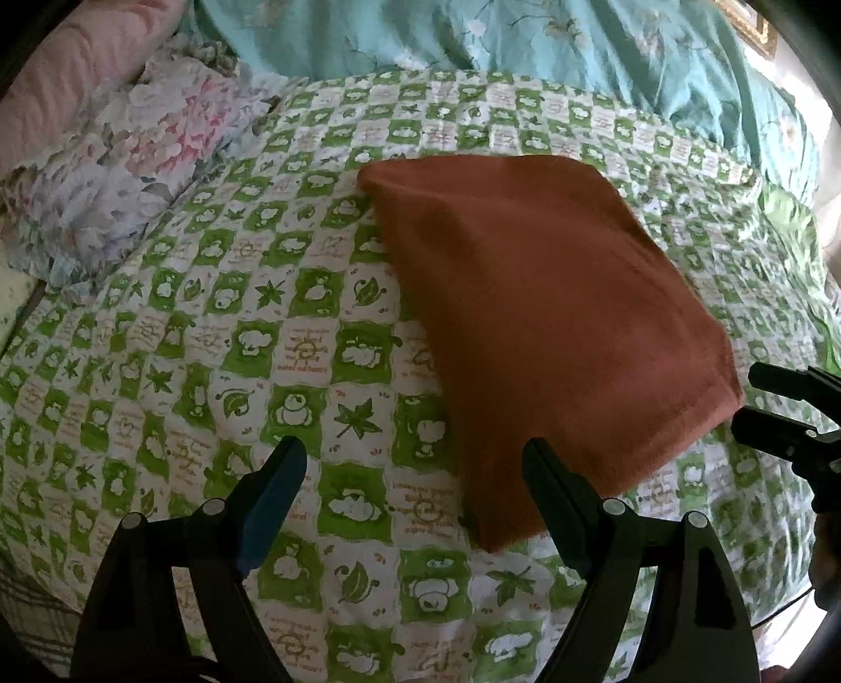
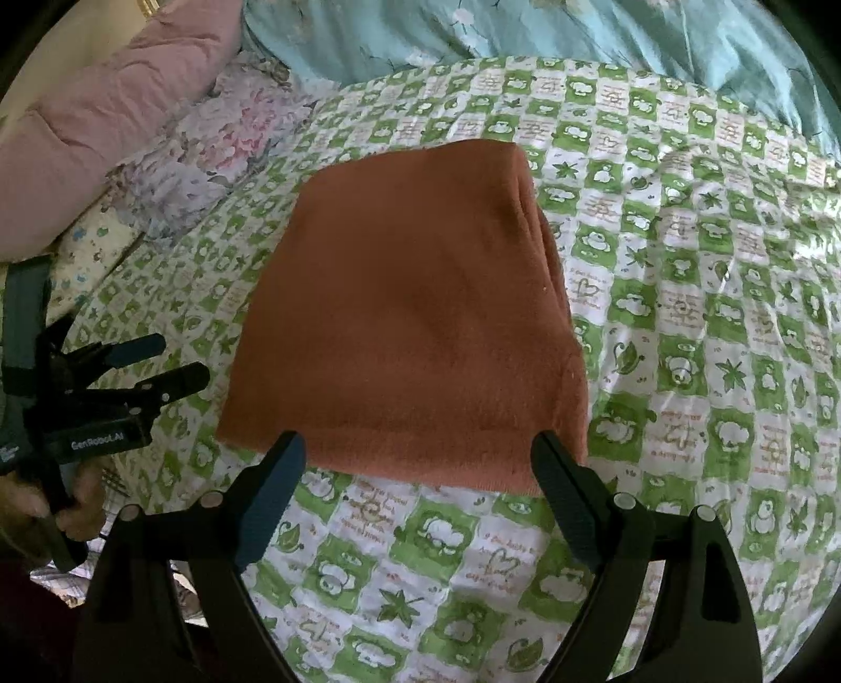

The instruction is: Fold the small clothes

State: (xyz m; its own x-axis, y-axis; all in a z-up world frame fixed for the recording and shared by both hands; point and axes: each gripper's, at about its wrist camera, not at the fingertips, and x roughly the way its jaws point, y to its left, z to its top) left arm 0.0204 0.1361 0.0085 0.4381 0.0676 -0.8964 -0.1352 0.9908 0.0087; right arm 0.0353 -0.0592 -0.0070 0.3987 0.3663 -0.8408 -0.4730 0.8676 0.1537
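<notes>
We hold two grippers over a bed, and both point steeply down at it. The left gripper [image 1: 415, 467] has its jaws spread wide with nothing between them; under the gap lies only the green and white checked quilt [image 1: 210, 326]. Its right finger [image 1: 557, 499] sits over the near left corner of the folded rust-orange cloth [image 1: 536, 315], but we cannot tell whether it touches the fabric. The right gripper [image 2: 418, 462] is likewise spread wide and grips nothing. Its two fingertips stand at the near edge of the rust-orange cloth [image 2: 410, 315], one toward each end of that edge, and the quilt [image 2: 683, 315] shows between them below the hem.

The cloth lies flat on the quilt as a thick, folded rectangle, roughly in the middle of the bed, with stacked layers visible along its right side in the right wrist view. From the left wrist camera we see the right gripper [image 1: 772, 415] at the right border, just beside the cloth's near right corner. From the right wrist camera the left gripper [image 2: 152, 362] appears at the left border, near the cloth's left edge but apart from it, with a hand [image 2: 68, 504] on its handle.

At the far side lies a teal floral duvet [image 1: 525, 47]. At the far left sit a floral pillow [image 1: 131, 157] and a pink quilted cushion [image 2: 94, 115].
</notes>
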